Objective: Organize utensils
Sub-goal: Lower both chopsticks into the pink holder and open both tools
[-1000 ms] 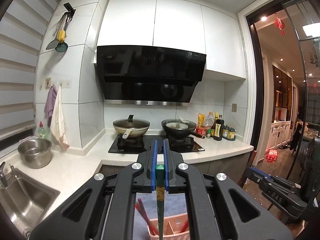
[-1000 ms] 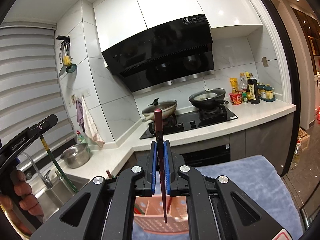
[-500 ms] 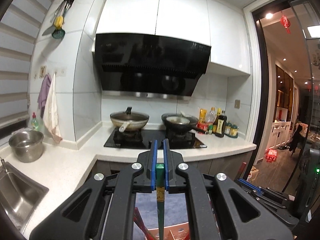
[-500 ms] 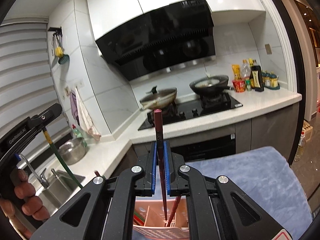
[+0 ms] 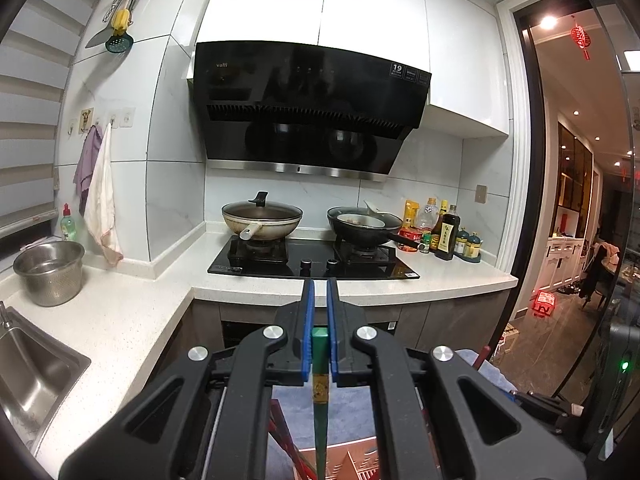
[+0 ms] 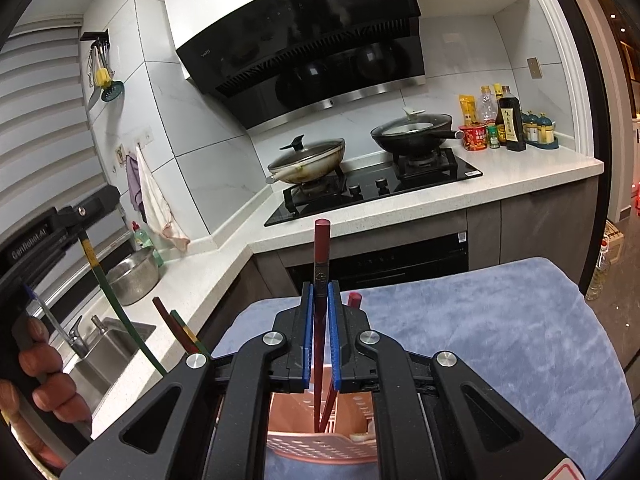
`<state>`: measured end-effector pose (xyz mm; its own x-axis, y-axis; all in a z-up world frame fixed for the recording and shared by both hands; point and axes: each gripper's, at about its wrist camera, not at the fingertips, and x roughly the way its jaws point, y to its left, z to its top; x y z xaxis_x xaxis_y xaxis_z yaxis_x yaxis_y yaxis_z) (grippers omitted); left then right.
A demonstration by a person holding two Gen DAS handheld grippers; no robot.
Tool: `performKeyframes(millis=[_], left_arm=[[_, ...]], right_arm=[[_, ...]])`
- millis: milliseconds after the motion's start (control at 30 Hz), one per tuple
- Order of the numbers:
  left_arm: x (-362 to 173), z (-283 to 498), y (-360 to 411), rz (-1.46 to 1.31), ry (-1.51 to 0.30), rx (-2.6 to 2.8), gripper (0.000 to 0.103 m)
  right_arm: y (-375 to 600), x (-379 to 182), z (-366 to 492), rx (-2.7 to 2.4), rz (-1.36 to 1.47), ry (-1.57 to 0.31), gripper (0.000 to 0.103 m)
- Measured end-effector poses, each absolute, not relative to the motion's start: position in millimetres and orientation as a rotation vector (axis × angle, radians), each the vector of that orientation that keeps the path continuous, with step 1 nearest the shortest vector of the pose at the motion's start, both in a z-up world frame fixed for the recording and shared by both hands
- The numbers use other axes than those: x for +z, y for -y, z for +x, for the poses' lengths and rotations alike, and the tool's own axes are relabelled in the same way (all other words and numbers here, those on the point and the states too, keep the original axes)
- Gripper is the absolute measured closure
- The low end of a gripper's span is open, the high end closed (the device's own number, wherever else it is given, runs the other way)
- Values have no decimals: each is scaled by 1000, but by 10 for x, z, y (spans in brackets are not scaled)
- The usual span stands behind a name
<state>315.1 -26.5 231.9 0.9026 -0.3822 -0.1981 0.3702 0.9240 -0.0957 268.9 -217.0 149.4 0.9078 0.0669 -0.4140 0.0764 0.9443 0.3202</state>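
Note:
My left gripper (image 5: 320, 292) is shut on a green chopstick (image 5: 320, 412) that hangs down towards the pink utensil holder (image 5: 352, 462) below. In the right wrist view that same green chopstick (image 6: 116, 308) slants from the left gripper, which a hand (image 6: 48, 384) grips at the far left. My right gripper (image 6: 319, 292) is shut on a dark red chopstick (image 6: 320, 264), held upright with its lower end inside the pink holder (image 6: 320, 440). Another red chopstick (image 6: 354, 300) stands in the holder beside it. More red and green chopsticks (image 6: 180, 328) lean at the holder's left.
The holder stands on a blue towel (image 6: 480, 340) over a small table. Behind are a white counter (image 5: 120, 320), a sink (image 5: 32, 372), a steel pot (image 5: 50, 268), a hob with two pans (image 5: 312, 256) and bottles (image 5: 444, 232).
Both grippers have sunk towards the pink holder. The red chopstick's lower end has gone down into it, and the kitchen has risen in both views.

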Motion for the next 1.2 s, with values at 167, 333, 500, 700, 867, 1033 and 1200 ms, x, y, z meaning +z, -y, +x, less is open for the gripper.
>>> performKeyframes(millis=[167, 333, 500, 700, 867, 1033, 1200], left_arm=[[2283, 3134, 267, -48, -227, -392, 97], [2251, 3132, 264, -60, -242, -391, 97], [2453, 3057, 224, -81, -198, -399, 97], [2783, 2985, 232, -74, -115, -393, 97], [2615, 3093, 302, -66, -139, -383, 97], [2333, 3180, 277, -92, -207, -385, 97], [2194, 3049, 227, -76, -235, -380, 89]], right_arm=[[2190, 1384, 2667, -9, 343, -457, 96], [2220, 1309, 2630, -13, 349, -473, 96], [2222, 1306, 2615, -12, 346, -470, 96], [2222, 1321, 2589, -12, 345, -463, 96], [2223, 1285, 2583, -15, 344, -475, 96], [2189, 1290, 2569, -13, 322, -498, 95], [2231, 1292, 2412, -32, 328, -489, 80]])
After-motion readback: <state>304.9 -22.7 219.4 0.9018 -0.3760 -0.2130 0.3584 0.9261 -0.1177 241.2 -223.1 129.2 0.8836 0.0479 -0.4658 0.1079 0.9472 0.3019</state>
